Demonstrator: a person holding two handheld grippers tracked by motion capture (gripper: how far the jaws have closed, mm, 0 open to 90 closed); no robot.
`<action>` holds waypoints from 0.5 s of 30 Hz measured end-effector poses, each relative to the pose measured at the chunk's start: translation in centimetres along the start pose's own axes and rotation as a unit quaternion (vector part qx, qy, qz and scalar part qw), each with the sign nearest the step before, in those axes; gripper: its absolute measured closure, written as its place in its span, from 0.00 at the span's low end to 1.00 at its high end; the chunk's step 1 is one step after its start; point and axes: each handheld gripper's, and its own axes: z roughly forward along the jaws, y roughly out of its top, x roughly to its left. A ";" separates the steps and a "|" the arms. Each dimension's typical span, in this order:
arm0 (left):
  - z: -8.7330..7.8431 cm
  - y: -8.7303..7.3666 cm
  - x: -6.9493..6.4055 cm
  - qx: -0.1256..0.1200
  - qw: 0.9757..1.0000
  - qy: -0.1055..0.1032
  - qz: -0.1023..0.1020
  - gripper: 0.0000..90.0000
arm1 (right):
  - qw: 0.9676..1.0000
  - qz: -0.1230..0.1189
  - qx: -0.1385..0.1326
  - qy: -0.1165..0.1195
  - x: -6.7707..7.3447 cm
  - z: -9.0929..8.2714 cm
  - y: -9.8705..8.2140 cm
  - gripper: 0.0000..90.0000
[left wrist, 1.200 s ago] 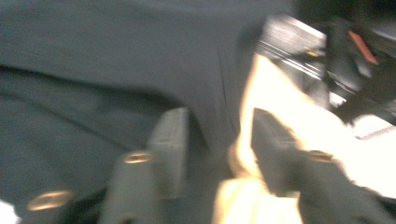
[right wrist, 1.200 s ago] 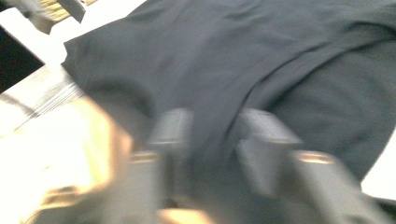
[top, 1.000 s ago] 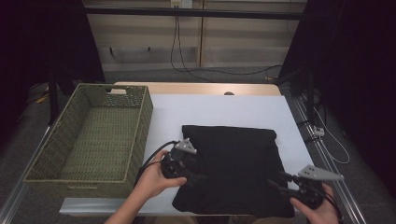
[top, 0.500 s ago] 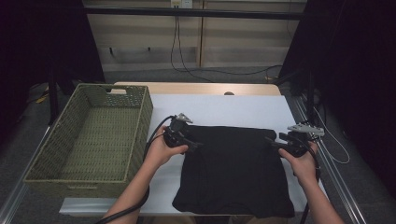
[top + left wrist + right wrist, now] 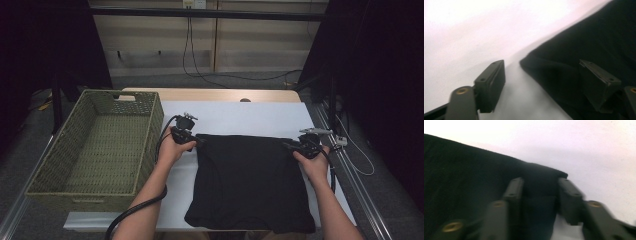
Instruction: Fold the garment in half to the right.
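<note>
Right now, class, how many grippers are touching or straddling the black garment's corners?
2. The left gripper straddles the far-left corner of the black garment with jaws open; the right gripper has been closing over the far-right corner, cloth between its jaws.

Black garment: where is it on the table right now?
In the high view the black garment lies flat on the white table, right of the green wicker basket, its far corners at the left gripper and right gripper.
</note>
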 end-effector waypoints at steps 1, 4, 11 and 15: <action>0.0 0.0 0.0 0.000 1.000 0.000 0.000 0.30 | 1.000 0.000 0.000 0.000 0.0 0.0 0.0 0.82; 0.2 0.2 -0.4 0.002 1.000 -0.010 0.009 0.43 | 1.000 0.010 0.001 0.029 0.0 0.2 0.1 0.93; 0.0 0.8 -0.6 0.039 0.999 -0.036 -0.012 0.90 | 1.000 0.002 -0.002 0.019 0.1 0.6 0.5 0.94; -0.5 1.5 -0.2 0.037 0.999 -0.024 -0.026 0.93 | 1.000 0.006 -0.006 0.015 -0.3 0.7 0.9 0.94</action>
